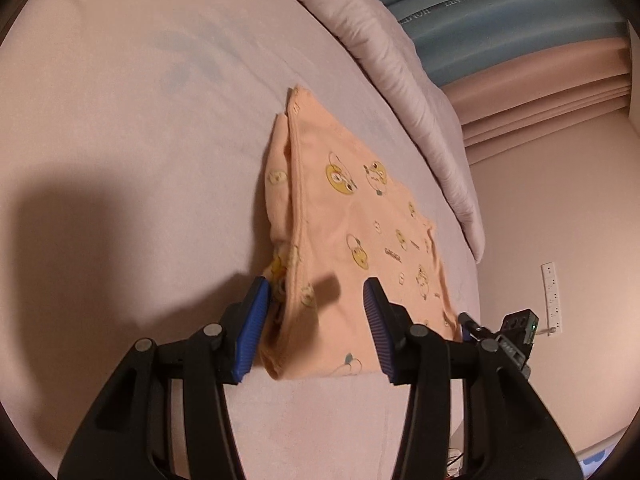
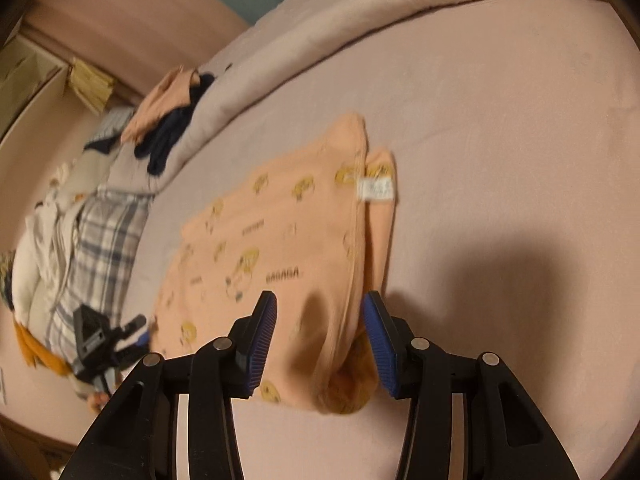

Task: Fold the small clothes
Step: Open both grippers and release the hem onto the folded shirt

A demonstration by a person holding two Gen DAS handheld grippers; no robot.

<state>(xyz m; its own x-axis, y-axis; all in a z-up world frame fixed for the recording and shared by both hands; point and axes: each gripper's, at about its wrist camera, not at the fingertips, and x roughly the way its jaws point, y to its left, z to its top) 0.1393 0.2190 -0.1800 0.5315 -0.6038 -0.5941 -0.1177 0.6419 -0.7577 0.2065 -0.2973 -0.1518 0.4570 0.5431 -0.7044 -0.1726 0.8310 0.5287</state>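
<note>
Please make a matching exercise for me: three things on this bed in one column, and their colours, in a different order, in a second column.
Things:
1. folded garment
2. bed sheet
3. pads of the left hand-held gripper

Colours:
a. blue
b. peach with yellow cartoon prints
c. pale pink

Pairs: 1-b, 2-c, 3-a

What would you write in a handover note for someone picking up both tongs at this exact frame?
Left tongs: open, straddling the peach garment's near folded edge, pads not pressing.
Right tongs: open, over the same garment's other near corner, nothing gripped.
Garment lies on the pink bed sheet, already folded over.
Left: any further fold, then the unfolded clothes pile at the bed's edge.
</note>
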